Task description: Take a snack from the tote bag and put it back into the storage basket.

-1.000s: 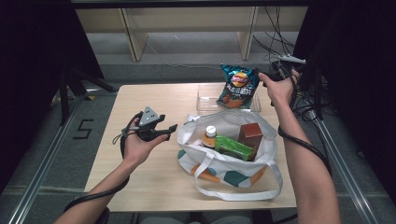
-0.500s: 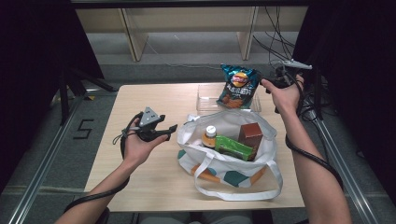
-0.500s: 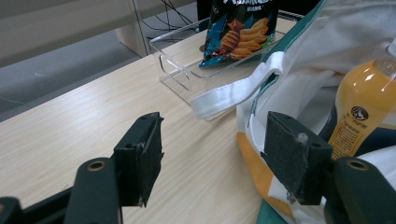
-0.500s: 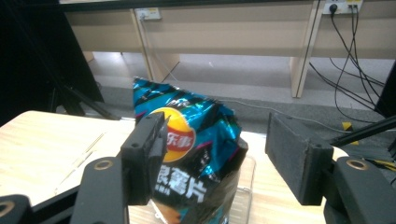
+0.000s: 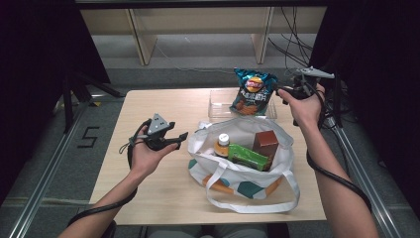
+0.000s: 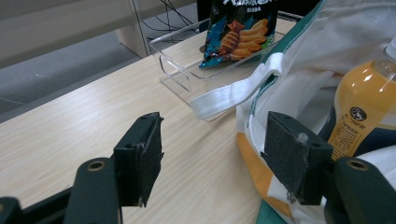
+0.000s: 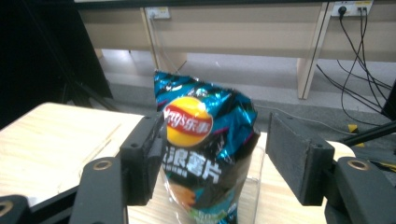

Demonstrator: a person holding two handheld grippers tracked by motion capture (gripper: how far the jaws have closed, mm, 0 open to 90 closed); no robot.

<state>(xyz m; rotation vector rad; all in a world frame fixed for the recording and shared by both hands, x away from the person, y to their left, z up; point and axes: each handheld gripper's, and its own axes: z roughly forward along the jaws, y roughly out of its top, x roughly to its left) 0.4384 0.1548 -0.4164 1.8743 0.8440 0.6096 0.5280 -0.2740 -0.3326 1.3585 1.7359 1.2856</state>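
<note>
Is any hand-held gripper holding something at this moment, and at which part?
Nothing is held. The right hand-held gripper stands open, apart from the chip bag. The left hand-held gripper is open beside the tote bag.

Crisp bag (image 5: 253, 91) upright in clear tray (image 5: 217, 103), behind tote bag (image 5: 246, 174); juice bottle (image 5: 223, 145), snack pack (image 5: 247, 155), carton (image 5: 265, 143) inside tote, left to right.
</note>
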